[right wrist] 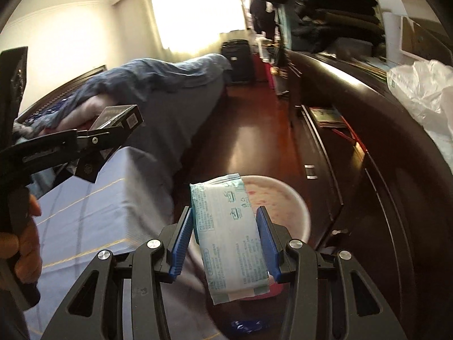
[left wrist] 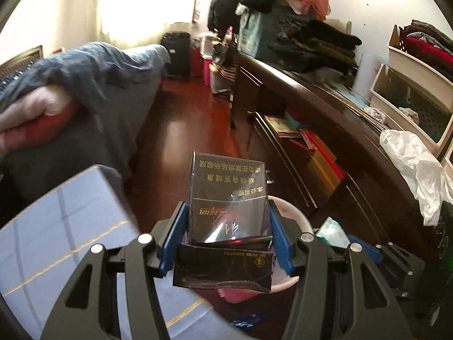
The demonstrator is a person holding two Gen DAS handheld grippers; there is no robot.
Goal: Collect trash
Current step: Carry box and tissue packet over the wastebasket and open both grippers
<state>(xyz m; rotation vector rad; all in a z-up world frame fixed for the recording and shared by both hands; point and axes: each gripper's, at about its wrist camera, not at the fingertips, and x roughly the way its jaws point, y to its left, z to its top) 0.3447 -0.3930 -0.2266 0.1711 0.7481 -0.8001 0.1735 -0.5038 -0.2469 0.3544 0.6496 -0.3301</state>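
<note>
Black cigarette pack (left wrist: 229, 198), gold script "Liqun" plus Chinese text, is clamped in left gripper (left wrist: 228, 238) above pink bin (right wrist: 286, 198). Tissue pkt (right wrist: 230, 238), small Chinese print, is clamped in right gripper (right wrist: 226, 240) over bin.

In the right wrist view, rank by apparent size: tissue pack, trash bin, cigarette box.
1. Tissue pack, though nearness to the camera inflates it.
2. Trash bin, largely hidden behind the pack, so this order is unsure.
3. Cigarette box, clearly smallest.

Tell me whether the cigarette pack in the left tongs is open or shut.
Open. In the left wrist view the cigarette pack has its flip lid hanging away from the body, between the left tongs.
</note>
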